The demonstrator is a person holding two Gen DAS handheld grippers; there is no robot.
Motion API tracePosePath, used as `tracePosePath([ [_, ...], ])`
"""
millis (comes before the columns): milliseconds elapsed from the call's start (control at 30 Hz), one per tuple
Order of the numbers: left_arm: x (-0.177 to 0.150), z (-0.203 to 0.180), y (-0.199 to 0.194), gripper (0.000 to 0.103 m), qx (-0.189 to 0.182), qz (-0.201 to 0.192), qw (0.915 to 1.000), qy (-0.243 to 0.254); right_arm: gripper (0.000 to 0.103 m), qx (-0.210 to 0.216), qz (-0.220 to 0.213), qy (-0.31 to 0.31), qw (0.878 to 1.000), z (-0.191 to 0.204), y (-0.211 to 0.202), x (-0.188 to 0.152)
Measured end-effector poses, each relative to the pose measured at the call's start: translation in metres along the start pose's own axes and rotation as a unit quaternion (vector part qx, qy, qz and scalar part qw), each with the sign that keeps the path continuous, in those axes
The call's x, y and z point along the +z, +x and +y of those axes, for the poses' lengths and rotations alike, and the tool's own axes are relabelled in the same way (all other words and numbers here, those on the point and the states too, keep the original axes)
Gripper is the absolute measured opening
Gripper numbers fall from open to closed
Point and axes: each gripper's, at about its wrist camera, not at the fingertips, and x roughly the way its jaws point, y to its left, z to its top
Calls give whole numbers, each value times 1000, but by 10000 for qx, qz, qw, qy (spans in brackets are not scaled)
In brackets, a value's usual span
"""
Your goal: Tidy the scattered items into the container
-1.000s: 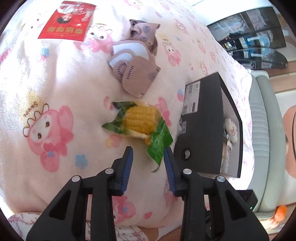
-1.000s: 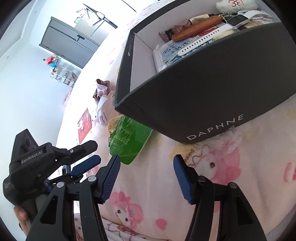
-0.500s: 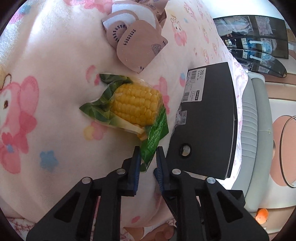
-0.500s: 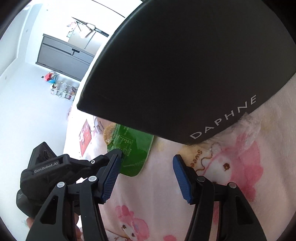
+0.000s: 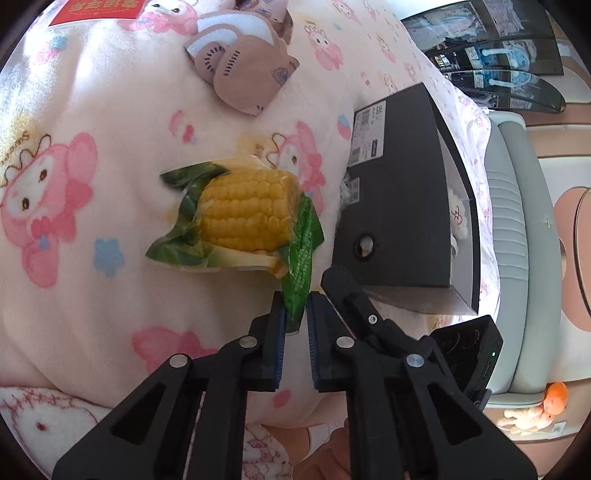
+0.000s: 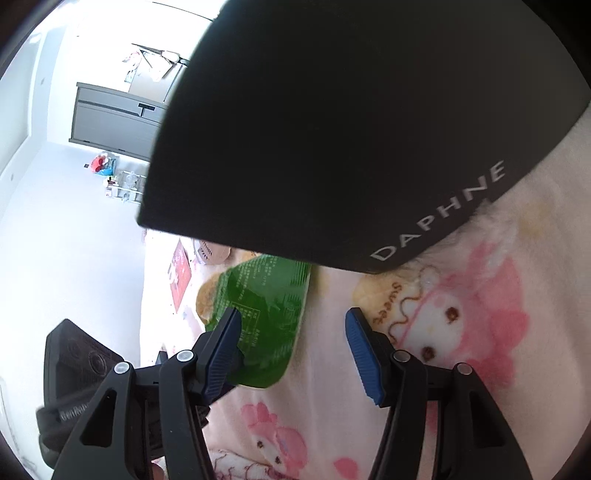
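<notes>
A packaged corn cob [image 5: 247, 216] in a green wrapper hangs over the pink blanket [image 5: 110, 110]. My left gripper [image 5: 295, 314] is shut on the wrapper's green end and holds the pack lifted. The black box [image 5: 402, 192] stands open just right of it, with a few items inside. In the right wrist view the box's dark wall [image 6: 351, 129] marked DAPHNE fills the top, and the green wrapper [image 6: 266, 314] shows under it. My right gripper [image 6: 291, 332] is open and empty, close to the blanket in front of the box. The left gripper's body [image 6: 77, 369] shows at lower left.
Brown and white slippers [image 5: 243, 74] lie on the blanket behind the corn. A red envelope [image 5: 99, 11] lies at the far back left, also seen small in the right wrist view [image 6: 181, 273]. A grey sofa [image 5: 517, 221] and dark shelves [image 5: 498, 62] stand beyond the bed's right edge.
My left gripper closed on the corn wrapper's end and lifted the pack off the blanket. My right gripper dropped lower and closer to the box wall, still open.
</notes>
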Motion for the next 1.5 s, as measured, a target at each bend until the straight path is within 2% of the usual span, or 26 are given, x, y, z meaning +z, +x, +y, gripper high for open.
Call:
tracePosePath([
  [100, -8, -9, 12, 10, 55, 234, 9996, 135, 55, -86, -138, -181, 9997, 4, -9, 1],
  [167, -9, -8, 16, 17, 268, 349, 9990, 120, 55, -222, -124, -313, 9992, 7, -6, 1],
  [233, -9, -3, 10, 20, 222, 364, 9991, 2, 55, -282, -19, -339, 9990, 7, 2, 0],
  [300, -7, 3, -3, 31, 177, 263, 9995, -86, 55, -305, 108, -334, 9989, 7, 11, -3],
  [400, -2, 13, -27, 35, 357, -41, 9990, -253, 55, -402, 254, -448, 9979, 12, 24, -7],
  [467, 5, 25, -39, 39, 384, -294, 9974, -539, 55, -443, 246, -576, 9971, 17, 30, -8],
  [500, 9, 31, -41, 43, 406, -400, 9961, -678, 55, -468, 232, -631, 9966, 20, 33, -8],
  [600, 25, 52, -34, 44, 539, -484, 9911, -1119, 55, -563, 318, -733, 9952, 26, 47, -8],
  [667, 33, 61, -19, 44, 352, -283, 9901, -1326, 56, -629, 329, -887, 9935, 32, 55, -11],
  [733, 36, 63, -11, 45, 162, -257, 9904, -1347, 56, -750, 317, -1126, 9903, 37, 64, -11],
  [800, 37, 64, -12, 51, 220, -349, 9899, -1355, 56, -689, 354, -1091, 9910, 36, 72, -8],
  [900, 39, 69, -7, 65, -32, -300, 9882, -1504, 56, -571, 438, -1009, 9923, 37, 81, -8],
  [933, 39, 71, -5, 65, -38, -271, 9875, -1554, 56, -615, 450, -1121, 9908, 40, 84, -11],
  [1033, 40, 65, 1, 66, -102, -134, 9899, -1405, 55, -520, 495, -1142, 9909, 42, 89, -15],
  [1133, 34, 51, -9, 62, -90, -284, 9946, -989, 52, -363, 487, -1016, 9930, 42, 85, -14],
  [1167, 31, 46, -12, 60, -133, -300, 9956, -876, 52, -375, 437, -1085, 9924, 45, 81, -14],
  [1333, 9, 30, -22, 59, -473, -132, 9975, -506, 49, -463, 323, -1469, 9875, 55, 51, -20],
  [1400, -1, 27, -18, 60, -479, -7, 9979, -427, 48, -485, 371, -1465, 9873, 51, 42, -24],
  [1500, -8, 27, -14, 60, -267, 72, 9987, -424, 31, -713, 369, -1402, 9869, 43, 38, -28],
])
